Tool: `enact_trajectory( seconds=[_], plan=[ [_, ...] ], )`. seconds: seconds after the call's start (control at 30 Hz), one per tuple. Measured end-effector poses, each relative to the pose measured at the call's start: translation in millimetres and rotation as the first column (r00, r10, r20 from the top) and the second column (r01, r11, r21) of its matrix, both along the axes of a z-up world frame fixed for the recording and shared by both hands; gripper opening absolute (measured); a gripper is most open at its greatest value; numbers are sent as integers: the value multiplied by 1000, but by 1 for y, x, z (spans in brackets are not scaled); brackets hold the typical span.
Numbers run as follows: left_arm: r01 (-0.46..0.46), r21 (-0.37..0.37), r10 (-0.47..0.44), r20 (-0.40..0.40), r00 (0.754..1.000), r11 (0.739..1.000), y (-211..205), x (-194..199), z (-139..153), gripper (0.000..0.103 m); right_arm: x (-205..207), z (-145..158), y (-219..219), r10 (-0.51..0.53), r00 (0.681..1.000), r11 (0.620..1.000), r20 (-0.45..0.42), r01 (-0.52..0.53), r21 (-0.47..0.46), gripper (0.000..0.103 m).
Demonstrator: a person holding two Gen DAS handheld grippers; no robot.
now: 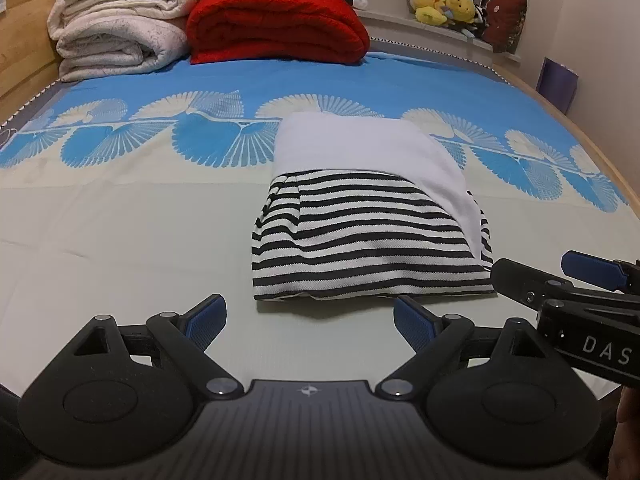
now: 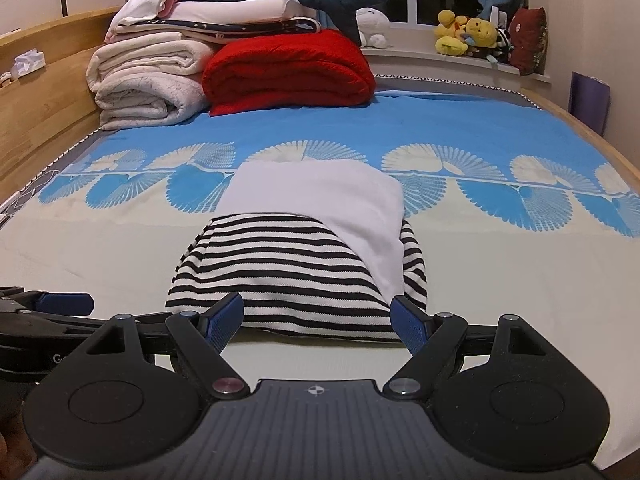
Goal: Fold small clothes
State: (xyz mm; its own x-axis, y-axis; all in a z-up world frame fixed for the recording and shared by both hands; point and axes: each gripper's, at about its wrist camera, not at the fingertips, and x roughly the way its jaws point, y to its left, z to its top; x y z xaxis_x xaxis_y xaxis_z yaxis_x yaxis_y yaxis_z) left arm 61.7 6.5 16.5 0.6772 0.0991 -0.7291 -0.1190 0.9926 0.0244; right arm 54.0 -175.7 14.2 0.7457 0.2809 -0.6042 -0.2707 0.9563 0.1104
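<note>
A small folded garment (image 1: 368, 240) lies flat on the bed, black-and-white striped at the near end and plain white at the far end; the right wrist view shows the garment (image 2: 296, 272) straight ahead. My left gripper (image 1: 308, 320) is open, just short of the garment's near left corner, touching nothing. My right gripper (image 2: 318, 322) is open too, its blue pads (image 2: 408, 324) at the near hem with the striped edge between them but not pinched. In the left wrist view the right gripper (image 1: 536, 276) comes in from the right.
The bed sheet (image 1: 120, 240) is pale near me and blue with fan patterns further off. Folded white blankets (image 1: 116, 28) and a red blanket (image 1: 276, 24) are stacked at the headboard. Plush toys (image 2: 468, 32) sit on the window sill. A wooden bed rail (image 2: 36, 92) runs along the left.
</note>
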Motion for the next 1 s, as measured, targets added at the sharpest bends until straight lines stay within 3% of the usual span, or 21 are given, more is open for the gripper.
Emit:
enact_trajectory(
  seconds=[1.0],
  plan=[
    [-9, -11, 9, -11, 1000, 1000, 4, 2, -2, 94, 3, -2, 4, -1, 1000, 1000, -17, 1, 12, 81]
  ],
)
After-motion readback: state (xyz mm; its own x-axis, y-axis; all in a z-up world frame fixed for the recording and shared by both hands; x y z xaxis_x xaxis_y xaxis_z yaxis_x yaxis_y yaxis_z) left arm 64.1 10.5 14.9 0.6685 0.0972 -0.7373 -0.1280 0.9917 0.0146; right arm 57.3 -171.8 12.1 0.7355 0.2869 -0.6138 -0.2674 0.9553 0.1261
